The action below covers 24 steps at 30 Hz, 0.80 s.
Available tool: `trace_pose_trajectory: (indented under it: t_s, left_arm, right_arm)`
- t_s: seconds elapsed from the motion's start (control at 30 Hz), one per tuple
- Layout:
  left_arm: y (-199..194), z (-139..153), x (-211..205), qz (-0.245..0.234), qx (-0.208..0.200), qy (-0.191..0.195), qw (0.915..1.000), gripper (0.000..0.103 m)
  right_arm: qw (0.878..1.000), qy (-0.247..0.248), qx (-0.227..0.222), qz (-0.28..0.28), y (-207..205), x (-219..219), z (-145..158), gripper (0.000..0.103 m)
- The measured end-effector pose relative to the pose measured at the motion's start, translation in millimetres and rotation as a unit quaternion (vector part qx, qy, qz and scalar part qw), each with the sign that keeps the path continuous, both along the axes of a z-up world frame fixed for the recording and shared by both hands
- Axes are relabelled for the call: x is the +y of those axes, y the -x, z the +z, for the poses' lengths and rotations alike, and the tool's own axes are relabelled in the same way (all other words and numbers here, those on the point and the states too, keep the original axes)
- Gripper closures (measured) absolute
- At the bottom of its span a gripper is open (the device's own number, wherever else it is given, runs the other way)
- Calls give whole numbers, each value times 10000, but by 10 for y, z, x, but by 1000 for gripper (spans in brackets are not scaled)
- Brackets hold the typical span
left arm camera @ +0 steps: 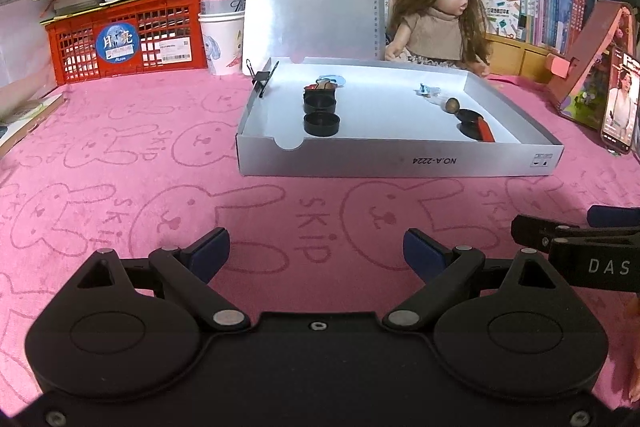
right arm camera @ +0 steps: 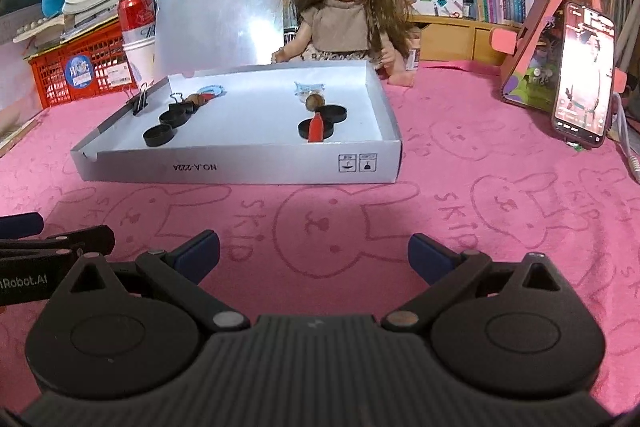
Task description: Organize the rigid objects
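A shallow white box (left arm camera: 400,161) (right arm camera: 240,169) lies on the pink cloth with its lid propped up behind. Inside on the left are black round caps (left arm camera: 321,123) (right arm camera: 158,135) and a small brown piece (left arm camera: 320,87). On the right lie a black cap with a red piece (left arm camera: 486,132) (right arm camera: 316,127) on it, a brown nut (left arm camera: 453,105) (right arm camera: 313,102) and a small blue-white item (left arm camera: 426,90). A black binder clip (left arm camera: 261,79) (right arm camera: 140,101) grips the box's left wall. My left gripper (left arm camera: 316,253) and right gripper (right arm camera: 314,253) hover open over the cloth, well short of the box, nothing between their fingers.
A doll (left arm camera: 438,11) (right arm camera: 348,7) sits behind the box. A red crate (left arm camera: 124,39) with books, a red can in a paper cup (left arm camera: 222,15) stand back left. A lit phone (right arm camera: 584,75) leans on a pink stand at the right. Bookshelves fill the back.
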<state>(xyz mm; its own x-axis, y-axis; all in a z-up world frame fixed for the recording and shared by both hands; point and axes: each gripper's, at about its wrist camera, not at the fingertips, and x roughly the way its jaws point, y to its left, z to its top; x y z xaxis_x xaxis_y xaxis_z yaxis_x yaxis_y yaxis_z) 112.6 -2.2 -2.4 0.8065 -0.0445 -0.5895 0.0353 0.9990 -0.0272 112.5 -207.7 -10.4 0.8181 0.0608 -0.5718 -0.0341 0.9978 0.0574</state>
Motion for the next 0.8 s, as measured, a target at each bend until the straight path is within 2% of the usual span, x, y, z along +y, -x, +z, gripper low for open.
trace_pose_trajectory:
  t_s: [0.47,0.8]
  left_arm:
    - [-37,-44,-17,16,105,-124,9999,4]
    - [-49,-56,-12,99,149,-152,9997,0]
  right_arm:
    - [9996,223,185,63,-56,66,-45,0]
    - [9996,199,184,64,-58,60,-48,0]
